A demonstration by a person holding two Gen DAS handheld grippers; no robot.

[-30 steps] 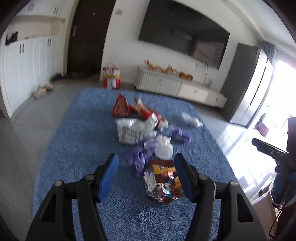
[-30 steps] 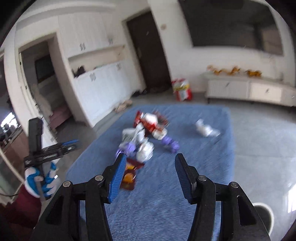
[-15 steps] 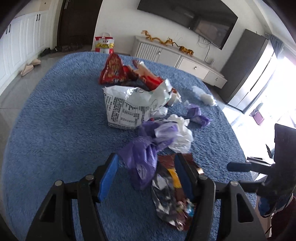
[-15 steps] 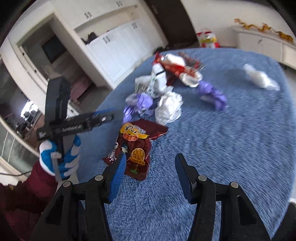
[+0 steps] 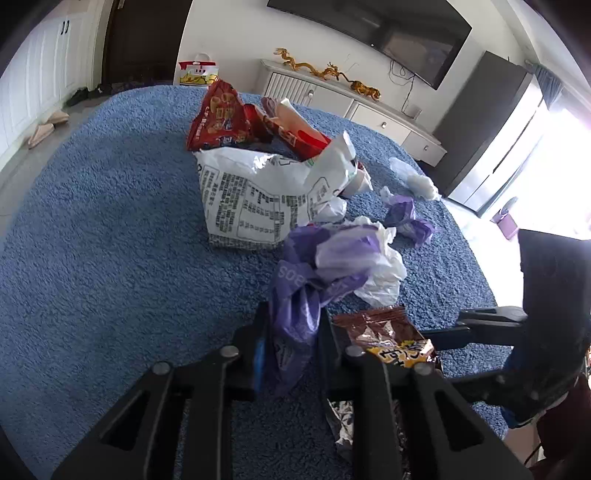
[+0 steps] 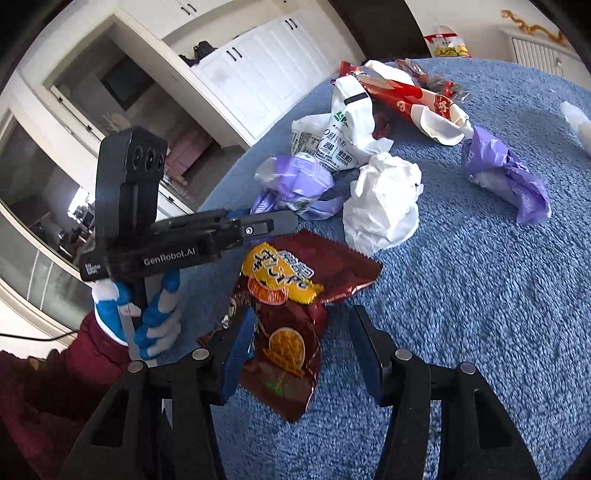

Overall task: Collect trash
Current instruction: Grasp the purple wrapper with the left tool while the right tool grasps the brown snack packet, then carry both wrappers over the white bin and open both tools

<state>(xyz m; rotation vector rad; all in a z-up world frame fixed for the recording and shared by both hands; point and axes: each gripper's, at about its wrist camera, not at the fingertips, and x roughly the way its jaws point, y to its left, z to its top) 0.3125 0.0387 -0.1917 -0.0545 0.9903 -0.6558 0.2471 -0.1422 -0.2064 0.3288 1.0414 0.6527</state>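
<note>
Left gripper [image 5: 291,350] has just been closing onto the purple bag [image 5: 295,314], right gripper [image 6: 301,354] stands apart over the brown snack packet [image 6: 288,332]; remaining litter still strews the blue rug [image 6: 480,295].

Living room (wall television [image 5: 373,22], blue rug [image 5: 110,221])

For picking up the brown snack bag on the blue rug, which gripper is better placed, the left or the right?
The right. The right gripper is open with the brown snack bag between its fingers, while the left gripper is shut on the purple plastic bag, so it is busy.
</note>
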